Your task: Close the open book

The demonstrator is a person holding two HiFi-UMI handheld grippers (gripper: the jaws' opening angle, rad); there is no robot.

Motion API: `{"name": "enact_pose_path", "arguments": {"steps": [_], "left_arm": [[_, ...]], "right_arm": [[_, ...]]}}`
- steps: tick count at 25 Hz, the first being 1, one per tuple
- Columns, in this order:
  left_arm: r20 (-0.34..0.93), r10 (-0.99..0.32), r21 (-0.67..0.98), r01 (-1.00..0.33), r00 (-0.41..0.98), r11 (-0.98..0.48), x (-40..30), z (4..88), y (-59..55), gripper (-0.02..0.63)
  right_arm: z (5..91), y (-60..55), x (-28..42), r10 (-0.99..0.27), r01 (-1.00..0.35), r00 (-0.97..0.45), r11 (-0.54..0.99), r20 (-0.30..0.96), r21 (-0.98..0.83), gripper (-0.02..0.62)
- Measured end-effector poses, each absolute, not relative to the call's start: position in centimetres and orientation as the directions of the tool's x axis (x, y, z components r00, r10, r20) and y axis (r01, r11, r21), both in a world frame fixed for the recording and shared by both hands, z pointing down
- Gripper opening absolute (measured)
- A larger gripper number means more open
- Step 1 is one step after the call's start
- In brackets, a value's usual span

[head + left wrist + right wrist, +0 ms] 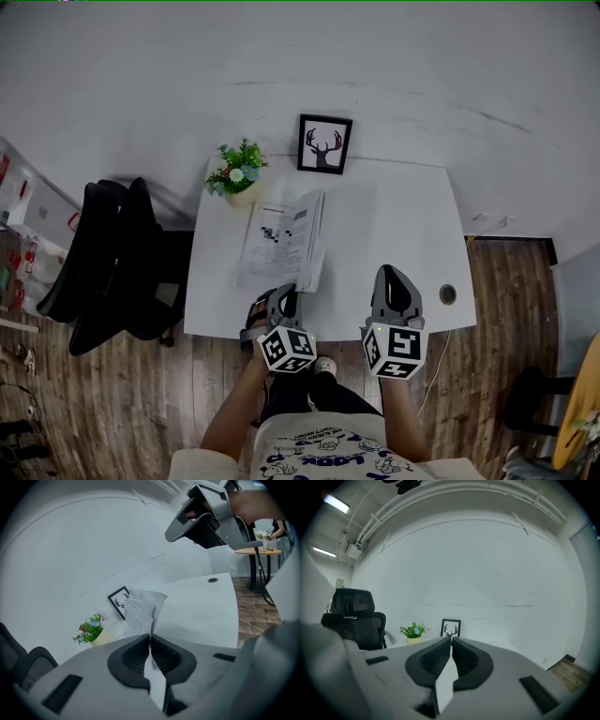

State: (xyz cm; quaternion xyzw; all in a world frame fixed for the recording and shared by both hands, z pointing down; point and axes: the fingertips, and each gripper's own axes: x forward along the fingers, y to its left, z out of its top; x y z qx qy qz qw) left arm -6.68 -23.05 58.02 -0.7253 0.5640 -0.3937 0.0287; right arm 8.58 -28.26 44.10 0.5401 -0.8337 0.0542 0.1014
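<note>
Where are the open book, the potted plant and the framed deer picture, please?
open book (279, 239), head view, on its flat printed left page.
potted plant (238, 169), head view, on its leaves and flowers.
framed deer picture (324, 144), head view, on the deer print.

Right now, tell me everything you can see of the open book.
The book is a thin, white paper booklet on the white table, just in front of the potted plant and framed deer picture. Its left page lies flat, showing printed text and a chequered grid. Its right half is lifted, standing steeply. The left gripper, jaws shut, appears to pinch that half's near edge.
</note>
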Motion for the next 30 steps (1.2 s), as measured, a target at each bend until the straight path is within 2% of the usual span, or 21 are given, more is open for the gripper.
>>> {"name": "enact_pose_path", "arguments": {"steps": [8, 15, 30], "left_arm": [[0.551, -0.834, -0.449, -0.841, 0.006, -0.303, -9.1, 59.0, -22.7, 0.033], [0.587, -0.809, -0.343, -0.912, -0.022, -0.224, -11.6, 60.5, -22.6, 0.034], [0.619, -0.783, -0.25, -0.96, -0.06, -0.124, -13.7, 62.4, -22.5, 0.034]], "right_arm": [[44.1, -28.4, 7.4, -0.88, -0.901, -0.416, 0.432, 0.228, 0.025, 0.034], [44.3, -28.8, 7.2, -0.876, -0.9, -0.423, 0.436, 0.233, 0.008, 0.034], [44.5, -29.4, 6.8, -0.871, -0.897, -0.429, 0.442, 0.24, 0.001, 0.034]]}}
